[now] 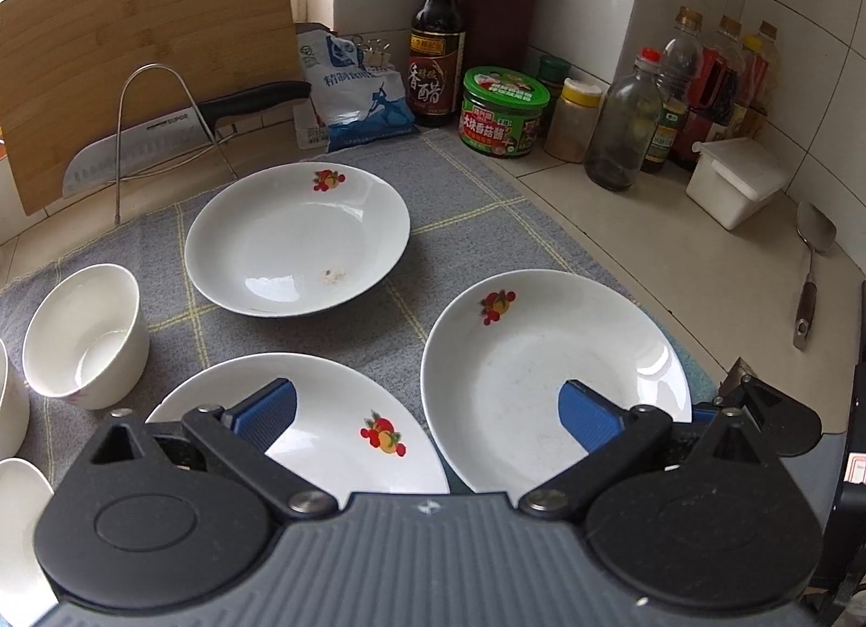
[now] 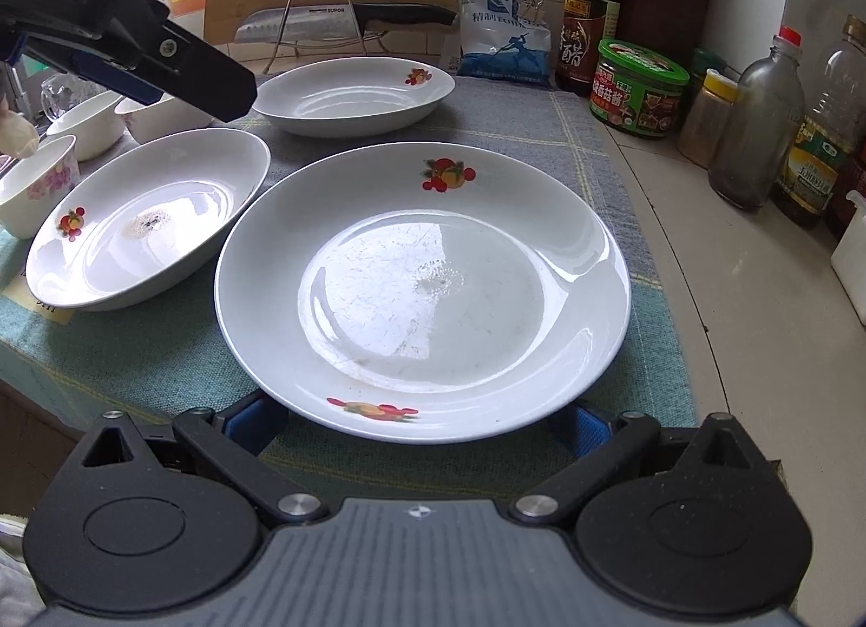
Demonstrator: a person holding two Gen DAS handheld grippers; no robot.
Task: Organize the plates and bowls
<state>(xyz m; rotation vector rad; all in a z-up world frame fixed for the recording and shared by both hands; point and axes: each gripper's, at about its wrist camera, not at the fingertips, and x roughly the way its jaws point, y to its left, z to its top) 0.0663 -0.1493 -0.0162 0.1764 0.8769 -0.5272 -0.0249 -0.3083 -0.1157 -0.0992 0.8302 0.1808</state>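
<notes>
In the left wrist view, the left gripper (image 1: 427, 410) is held wide open and empty above two fruit-patterned plates, the left plate (image 1: 325, 437) and the right plate (image 1: 546, 378); neither is gripped.

In the right wrist view, the right gripper (image 2: 417, 424) is spread wide, nothing clamped, with the near rim of the right plate (image 2: 422, 291) lying directly ahead between its fingers, so this hand is judged nearer.

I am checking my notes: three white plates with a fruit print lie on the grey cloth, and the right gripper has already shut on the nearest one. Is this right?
Not quite. The right gripper is open, its jaws spread at the near rim of the nearest plate, as the right wrist view shows. The rest holds: three fruit-print plates on the grey cloth.
</notes>
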